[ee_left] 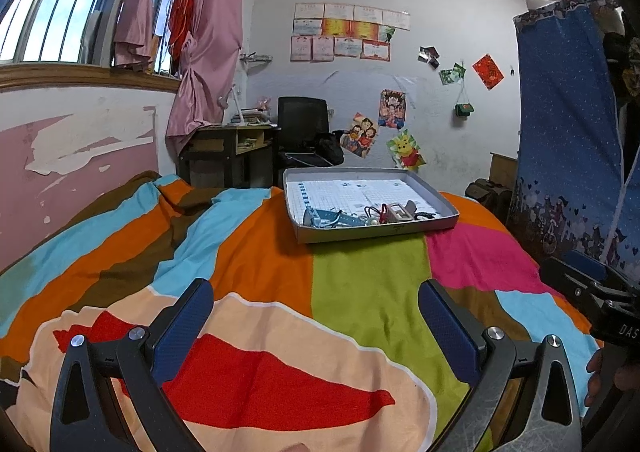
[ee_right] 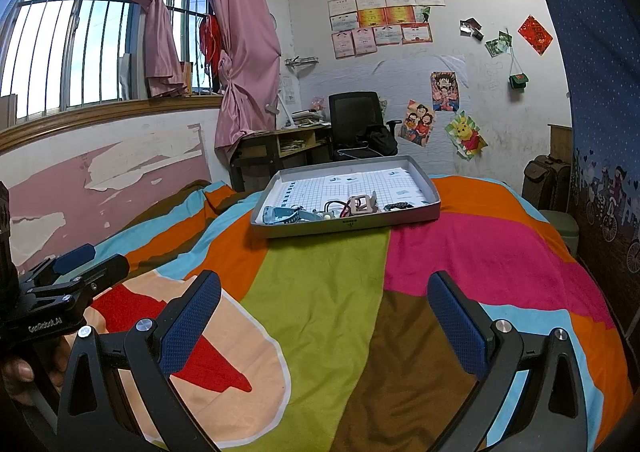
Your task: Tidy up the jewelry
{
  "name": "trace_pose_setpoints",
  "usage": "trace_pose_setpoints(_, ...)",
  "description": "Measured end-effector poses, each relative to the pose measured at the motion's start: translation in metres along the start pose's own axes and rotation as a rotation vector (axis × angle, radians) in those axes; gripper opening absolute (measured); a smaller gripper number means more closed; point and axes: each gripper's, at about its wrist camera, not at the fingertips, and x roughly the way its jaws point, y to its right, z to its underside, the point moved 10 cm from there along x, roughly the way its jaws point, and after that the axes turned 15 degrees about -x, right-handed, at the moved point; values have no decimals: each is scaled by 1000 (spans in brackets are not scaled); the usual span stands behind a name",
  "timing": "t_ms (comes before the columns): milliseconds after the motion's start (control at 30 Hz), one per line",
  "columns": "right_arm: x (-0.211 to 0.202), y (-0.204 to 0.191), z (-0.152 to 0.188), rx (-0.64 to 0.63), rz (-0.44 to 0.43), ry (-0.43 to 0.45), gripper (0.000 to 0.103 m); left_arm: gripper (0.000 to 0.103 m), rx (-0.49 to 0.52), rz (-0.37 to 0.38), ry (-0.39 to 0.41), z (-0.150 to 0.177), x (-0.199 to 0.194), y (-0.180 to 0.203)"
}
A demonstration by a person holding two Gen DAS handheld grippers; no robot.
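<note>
— Since the tray [ee_left: 372, 230] sits on a soft bedspread [ee_left: 360, 292] rather than anything firm, won't pressing into it tip it?

— That is my worry. It is a shallow grey tray, and the jewelry [ee_right: 352, 208] is bunched against its near wall: a blue strap, cords, a small frame, some dark beads. I judge that a push on that wall could tilt the tray and slide everything together.

— And the grippers?

— Both well short of the tray, low over the bedspread. The left gripper [ee_left: 316, 316] has its jaws spread wide with nothing between them; the right gripper [ee_right: 324, 308] likewise.

— Room to work?

— Plenty in front of the tray and to either side of it. Beyond the tray the bed ends, so a piece flicked over the far wall would likely be lost. The cords look tangled; lifting one may drag its neighbours.
</note>
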Motion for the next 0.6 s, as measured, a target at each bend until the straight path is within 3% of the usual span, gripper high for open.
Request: trace_pose_setpoints(600, 0, -1, 0, 2, -2, -1, 102, 103, 24, -27, 25, -4, -5, -3)
